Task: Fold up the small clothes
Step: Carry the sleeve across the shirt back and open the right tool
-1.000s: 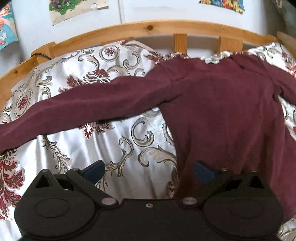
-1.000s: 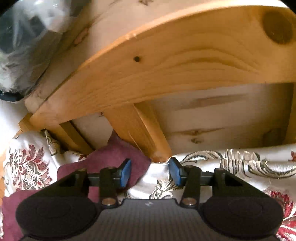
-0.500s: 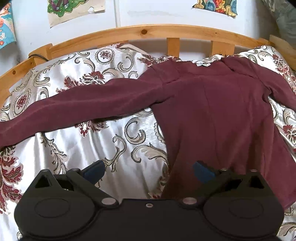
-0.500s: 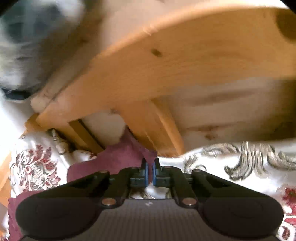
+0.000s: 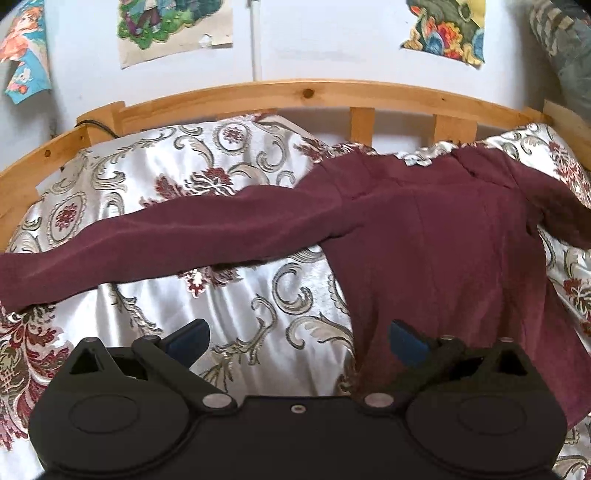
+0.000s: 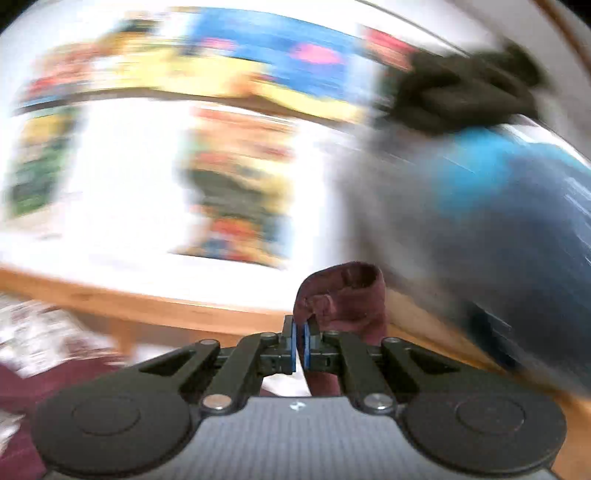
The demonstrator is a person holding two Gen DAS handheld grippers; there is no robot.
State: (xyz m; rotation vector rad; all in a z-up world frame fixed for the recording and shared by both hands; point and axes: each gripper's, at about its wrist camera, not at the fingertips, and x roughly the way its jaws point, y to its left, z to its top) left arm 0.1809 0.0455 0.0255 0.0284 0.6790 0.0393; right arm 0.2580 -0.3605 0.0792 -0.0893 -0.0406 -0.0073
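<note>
A maroon long-sleeved top (image 5: pixel 424 236) is seen spread on a bed covered with a silvery floral bedspread (image 5: pixel 155 206), its body lying toward the right of the left wrist view and one sleeve stretched out toward the left edge. The collar end is turned toward the wooden bed rail (image 5: pixel 306 92), behind which a white wall with colourful posters (image 5: pixel 173 26) is visible. The left gripper (image 5: pixel 297 341) is held just above the bedspread with its blue-padded fingers (image 5: pixel 188 338) spread wide apart; nothing is gripped between them. The right-hand finger of this gripper is seen over the lower edge of the top's body, the left-hand one over bare bedspread; whether either touches the cloth cannot be told.

In the right wrist view, the right gripper (image 6: pixel 300 345) is shown with its fingers (image 6: pixel 293 345) pressed nearly together on a fold of the maroon fabric (image 6: pixel 343 299), a rolled end of which stands up above and to the right of the fingertips. More maroon cloth is seen at the lower left. The background is heavily blurred: posters, a strip of wooden rail and a grey-blue shape at the right can be made out, nothing finer.
</note>
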